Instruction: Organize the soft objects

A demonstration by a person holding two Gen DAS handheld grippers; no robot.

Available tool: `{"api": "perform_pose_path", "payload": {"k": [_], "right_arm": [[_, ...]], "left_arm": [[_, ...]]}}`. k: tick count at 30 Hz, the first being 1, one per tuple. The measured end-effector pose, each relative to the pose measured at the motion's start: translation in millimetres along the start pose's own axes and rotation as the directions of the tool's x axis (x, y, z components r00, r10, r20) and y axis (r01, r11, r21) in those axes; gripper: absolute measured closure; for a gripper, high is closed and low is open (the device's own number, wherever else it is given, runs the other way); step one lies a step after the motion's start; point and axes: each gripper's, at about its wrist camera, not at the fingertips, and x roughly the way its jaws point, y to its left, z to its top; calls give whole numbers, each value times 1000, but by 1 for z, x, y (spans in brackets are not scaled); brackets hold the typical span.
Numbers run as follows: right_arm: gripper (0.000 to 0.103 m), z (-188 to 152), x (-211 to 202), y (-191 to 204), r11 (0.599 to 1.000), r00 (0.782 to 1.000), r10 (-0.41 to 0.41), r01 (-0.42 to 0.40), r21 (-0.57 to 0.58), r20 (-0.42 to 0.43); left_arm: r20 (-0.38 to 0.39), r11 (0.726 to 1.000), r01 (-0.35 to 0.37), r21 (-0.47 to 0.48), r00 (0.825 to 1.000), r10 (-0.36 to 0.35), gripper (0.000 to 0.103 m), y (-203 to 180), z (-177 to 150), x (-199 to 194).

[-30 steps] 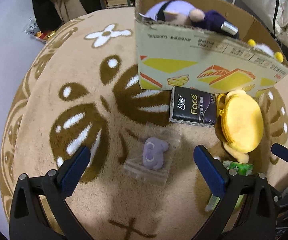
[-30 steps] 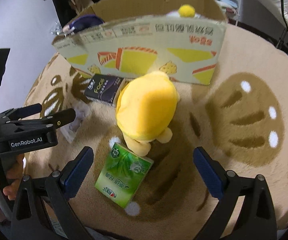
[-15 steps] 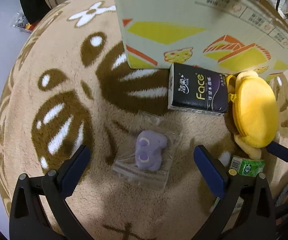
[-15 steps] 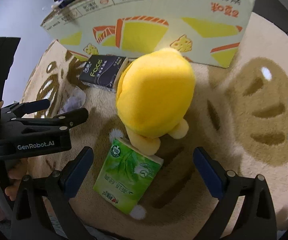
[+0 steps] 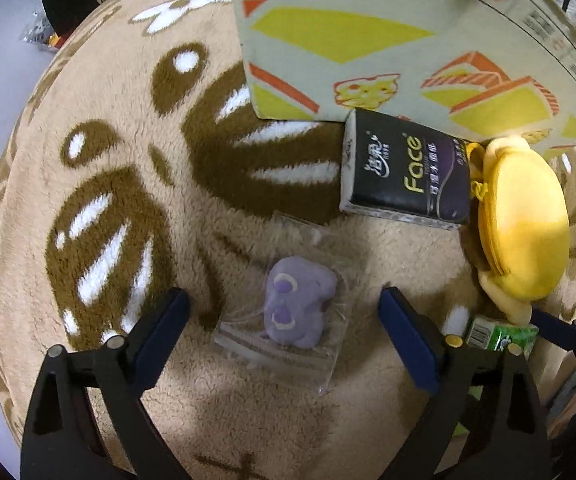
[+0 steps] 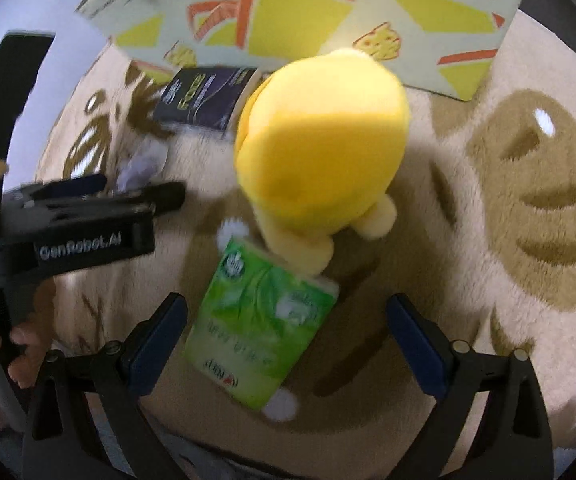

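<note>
A small purple plush in a clear bag (image 5: 295,308) lies on the rug between the jaws of my open left gripper (image 5: 284,328). A green tissue pack (image 6: 264,332) lies between the jaws of my open right gripper (image 6: 288,332); it also shows in the left wrist view (image 5: 495,336). A yellow plush (image 6: 319,148) lies just beyond the green pack, beside a black tissue pack (image 5: 403,176). Both sit against the cardboard box (image 5: 367,40). Both grippers are empty.
The beige rug (image 5: 128,168) with brown and white patterns covers the floor. The box wall (image 6: 327,12) stands close ahead of both grippers. The left gripper and the hand holding it (image 6: 68,228) show at the left of the right wrist view.
Both grippers have moved down and forward toward the rug. The purple plush bag and the green pack now lie between their jaws. The box interior has left view.
</note>
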Motion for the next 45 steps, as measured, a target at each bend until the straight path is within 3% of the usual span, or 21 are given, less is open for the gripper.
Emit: {"api": "perform_pose_path", "payload": {"k": [4,7,10,16,22,24,26,28,29,31,34,40,45], "right_arm": [[17,-6,-1,5,1000,1000,-8,8,-3,-6],[31,-7,-1,8,1000,1000,-23,23,-11,-5],[31,-7,-1,9,1000,1000,-19,19,-16,0],[33,-9,-8,9,998,998,-40,42,-55,49],[37,-6,-18,7,997,996,-41,46,-61,83],[37,-6,-22,8,997,994,-45,52,-63,101],[38,-6,-29,9,997,992,-37,45,-63,123],[38,-5,-35,8,997,988,-29,39,-63,150],[38,-6,-39,7,997,986,-27,38,-64,166],[38,-6,-46,10,998,979,-19,32,-58,201],[38,-12,-57,2,999,973,-1,12,-48,233],[38,-18,-71,-2,999,955,13,-3,-36,297],[38,-22,-81,-8,1000,945,20,-16,-16,327]], "left_arm": [[13,1000,23,12,1000,-23,25,-4,-5,-5],[29,999,39,20,999,-40,30,-4,-10,-8],[35,996,84,15,996,-84,47,-1,-11,-9],[53,996,87,4,995,-87,49,1,-18,-21],[108,1000,21,-10,994,-20,50,8,-34,-44],[138,999,29,-22,990,-25,55,11,-38,-54],[162,999,35,-38,986,-28,70,13,-42,-64],[176,998,49,-48,984,-40,74,15,-47,-71],[175,997,68,-48,983,-59,82,15,-46,-72],[154,992,113,-52,983,-104,84,16,-47,-70],[131,990,125,-63,985,-116,84,14,-42,-64],[141,998,65,-23,988,-61,88,-3,-43,-63],[123,998,62,-28,991,-58,92,0,-38,-55]]}}
